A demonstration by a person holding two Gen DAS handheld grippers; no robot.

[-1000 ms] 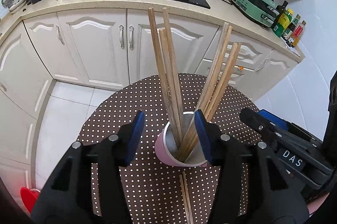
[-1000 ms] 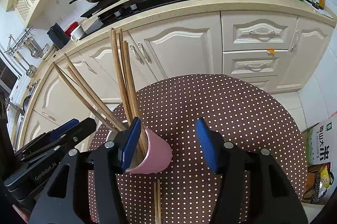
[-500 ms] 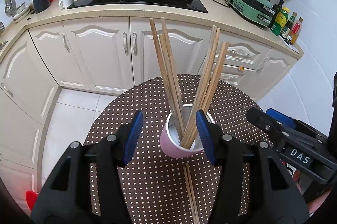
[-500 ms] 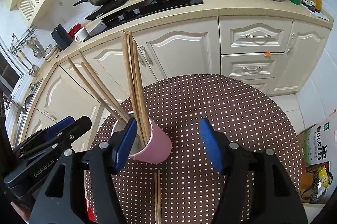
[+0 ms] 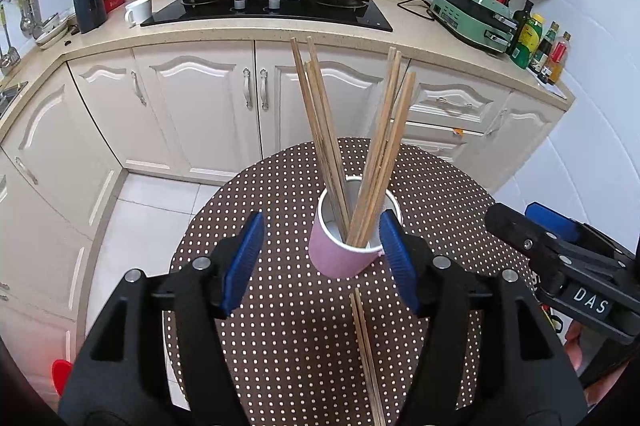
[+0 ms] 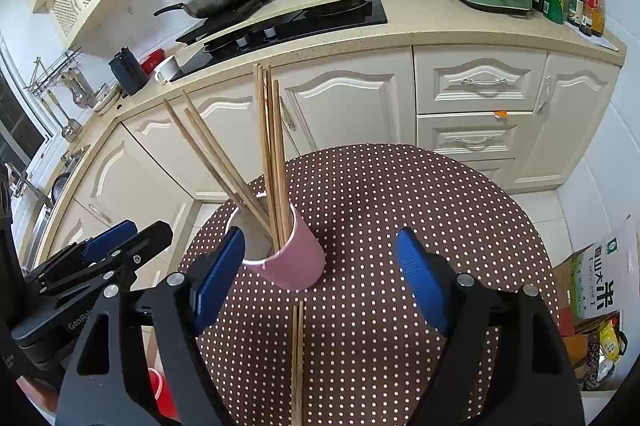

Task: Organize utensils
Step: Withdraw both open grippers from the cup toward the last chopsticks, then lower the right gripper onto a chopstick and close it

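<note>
Where wooden chopsticks (image 5: 320,129) splay — a round pink cup (image 5: 340,258).

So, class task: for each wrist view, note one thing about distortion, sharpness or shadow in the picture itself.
Left wrist view: fisheye bends the counter edge into an arc, and black corners frame the picture; the pink cup is sharp. Right wrist view: the same bending, the countertop curves; lighting is even and soft, with only a faint shadow beside the pink cup.
</note>
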